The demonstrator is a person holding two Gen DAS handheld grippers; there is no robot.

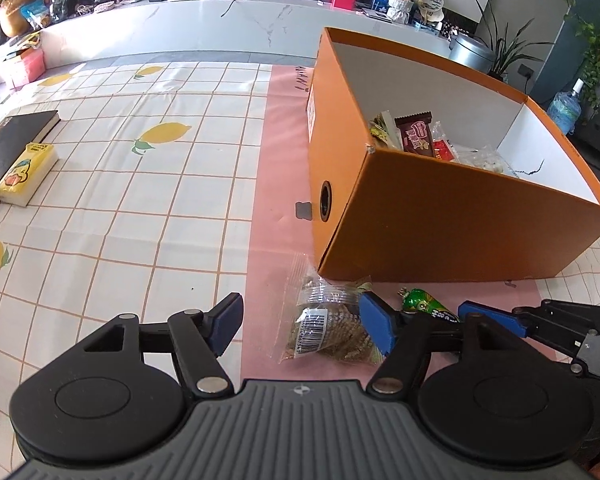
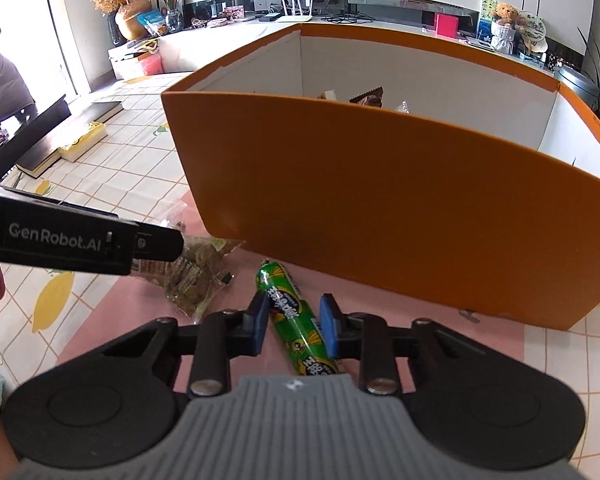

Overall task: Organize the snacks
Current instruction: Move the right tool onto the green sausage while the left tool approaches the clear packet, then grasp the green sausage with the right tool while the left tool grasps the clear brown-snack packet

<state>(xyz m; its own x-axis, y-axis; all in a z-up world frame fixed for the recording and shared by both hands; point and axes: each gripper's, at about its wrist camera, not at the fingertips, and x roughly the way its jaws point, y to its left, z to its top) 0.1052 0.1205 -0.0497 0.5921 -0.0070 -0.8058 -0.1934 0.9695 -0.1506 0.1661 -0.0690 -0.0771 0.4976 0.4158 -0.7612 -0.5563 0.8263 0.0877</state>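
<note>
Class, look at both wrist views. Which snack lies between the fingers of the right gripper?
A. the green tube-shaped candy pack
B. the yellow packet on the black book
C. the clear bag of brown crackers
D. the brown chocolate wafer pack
A: in the right wrist view the green candy pack lies on the pink mat between the blue fingers of the right gripper, in front of the orange box.

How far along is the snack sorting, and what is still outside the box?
Done: several snacks, a brown chocolate wafer pack among them, already sit in the orange box. In hand: the right gripper is closing around the green candy tube; the left gripper is open over the clear bag of brown snacks. Left: both still lie on the pink mat.
</note>
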